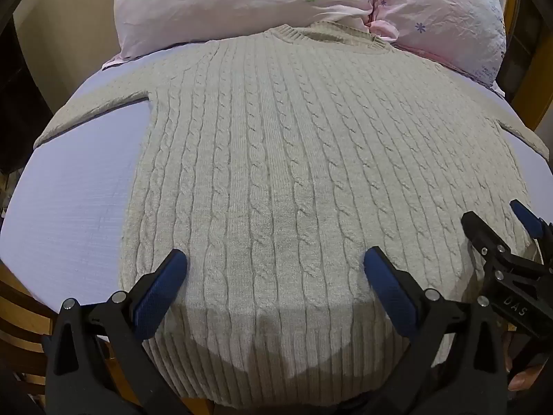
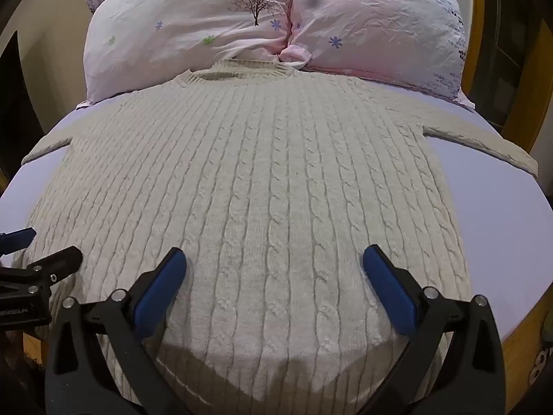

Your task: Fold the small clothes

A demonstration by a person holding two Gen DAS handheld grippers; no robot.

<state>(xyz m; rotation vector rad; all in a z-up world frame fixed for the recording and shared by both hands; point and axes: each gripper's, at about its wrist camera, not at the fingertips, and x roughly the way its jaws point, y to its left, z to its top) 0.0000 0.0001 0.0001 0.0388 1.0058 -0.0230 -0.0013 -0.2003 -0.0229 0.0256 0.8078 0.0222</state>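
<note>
Knitwear fills the left wrist view: a cream cable-knit sweater (image 1: 276, 159) lies flat and face up on a pale lilac sheet (image 1: 69, 207), its collar touching the pink pillows (image 1: 242, 3) far ahead of the left gripper (image 1: 275, 263), which hovers over the ribbed hem with its blue pads wide apart and nothing between them. One sleeve (image 1: 93, 110) stretches out ahead and to that gripper's left; the right gripper (image 1: 497, 228) shows just beside it, at the hem's right corner. From the right wrist view, the right gripper (image 2: 274, 261) likewise hangs spread open above the lower body of the sweater (image 2: 262, 180), with the other sleeve (image 2: 484, 145) reaching out ahead and to its right, and the pillows (image 2: 193, 34) beyond the collar. No fold looks begun, so I'd judge this the opening step. The next move probably calls for each gripper to pinch a hem corner or side edge, catching both knit layers.
</note>
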